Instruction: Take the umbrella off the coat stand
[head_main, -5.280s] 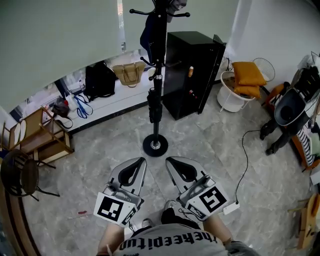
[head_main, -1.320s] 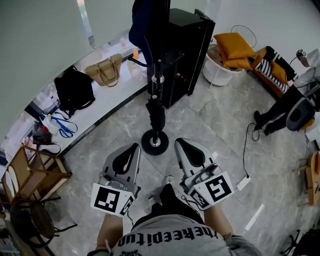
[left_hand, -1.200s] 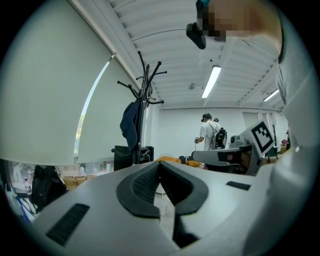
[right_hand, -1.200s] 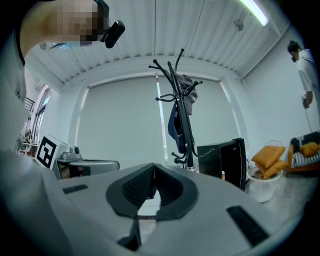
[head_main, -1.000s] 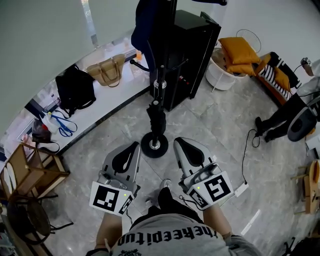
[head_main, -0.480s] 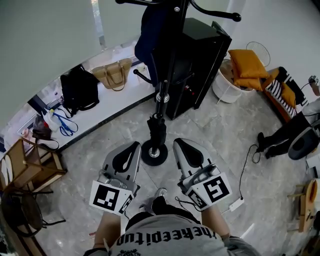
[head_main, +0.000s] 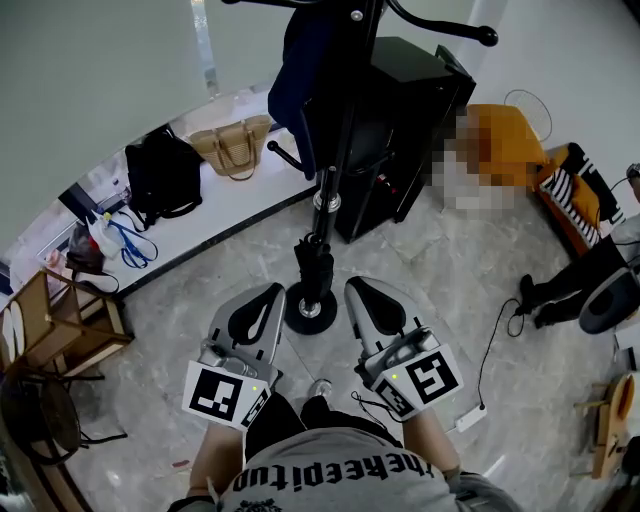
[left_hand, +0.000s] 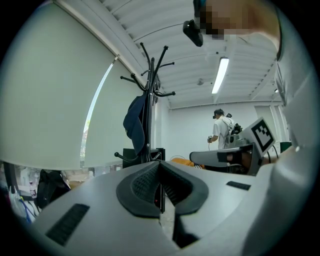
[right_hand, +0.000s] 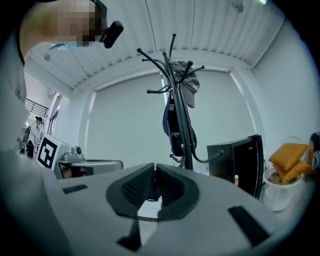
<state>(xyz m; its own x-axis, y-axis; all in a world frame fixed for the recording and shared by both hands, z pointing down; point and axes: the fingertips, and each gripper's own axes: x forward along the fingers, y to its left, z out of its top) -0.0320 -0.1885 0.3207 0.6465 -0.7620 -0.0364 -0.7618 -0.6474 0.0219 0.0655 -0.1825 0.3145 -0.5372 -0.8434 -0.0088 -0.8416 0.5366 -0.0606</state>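
Head view: umbrella (head_main: 313, 265) hangs ahead, between closed, empty left tongs (head_main: 274, 292) and right tongs (head_main: 353, 288).

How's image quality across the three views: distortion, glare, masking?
Head view: sharp, evenly lit, mild wide-angle bend; a mosaic patch sits right of the black cabinet. Left gripper view: heavy fisheye, dark corners, the ceiling light blown out, mosaic at top. Right gripper view: same fisheye; the coat stand reads dark against the bright blind; mosaic top left.

A folded black umbrella (head_main: 313, 268) hangs low on the coat stand (head_main: 327, 200).
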